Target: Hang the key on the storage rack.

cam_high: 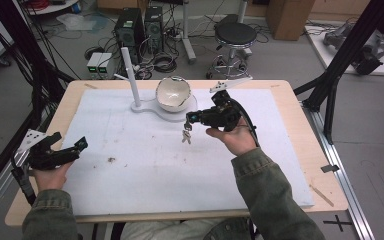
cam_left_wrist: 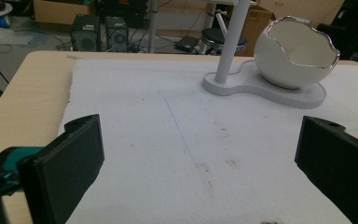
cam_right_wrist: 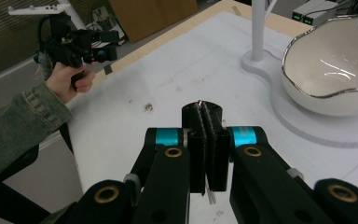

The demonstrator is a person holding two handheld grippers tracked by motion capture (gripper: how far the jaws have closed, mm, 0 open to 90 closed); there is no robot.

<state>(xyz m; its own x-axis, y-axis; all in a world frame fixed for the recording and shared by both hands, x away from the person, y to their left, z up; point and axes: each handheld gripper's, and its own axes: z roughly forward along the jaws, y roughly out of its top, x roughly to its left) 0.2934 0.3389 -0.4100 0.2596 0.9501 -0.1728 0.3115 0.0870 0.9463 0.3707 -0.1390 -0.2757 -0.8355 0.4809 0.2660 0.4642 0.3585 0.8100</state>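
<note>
A small bunch of keys (cam_high: 186, 135) dangles just above the white mat (cam_high: 145, 165), below the tip of my right gripper (cam_high: 190, 119), which is shut on its ring. In the right gripper view the jaws of my right gripper (cam_right_wrist: 204, 109) press flat together, with a thin glint of metal at their tip. Just beyond it, a white egg-shaped bowl (cam_high: 173, 93) with a silver rim sits on a white stand (cam_high: 147, 106) that carries an upright pole (cam_high: 130, 75). My left gripper (cam_high: 71, 140) rests at the mat's left edge, open and holding nothing; its jaws (cam_left_wrist: 200, 154) stand wide apart.
The bowl (cam_left_wrist: 298, 56) and pole (cam_left_wrist: 230, 42) stand at the far side of the mat (cam_left_wrist: 168, 140). Bare wooden table (cam_high: 320, 150) borders the mat. Beyond the table are a stool (cam_high: 235, 35), computer towers (cam_high: 130, 27) and cables on the floor. Dark frame struts (cam_high: 340, 55) rise at the right.
</note>
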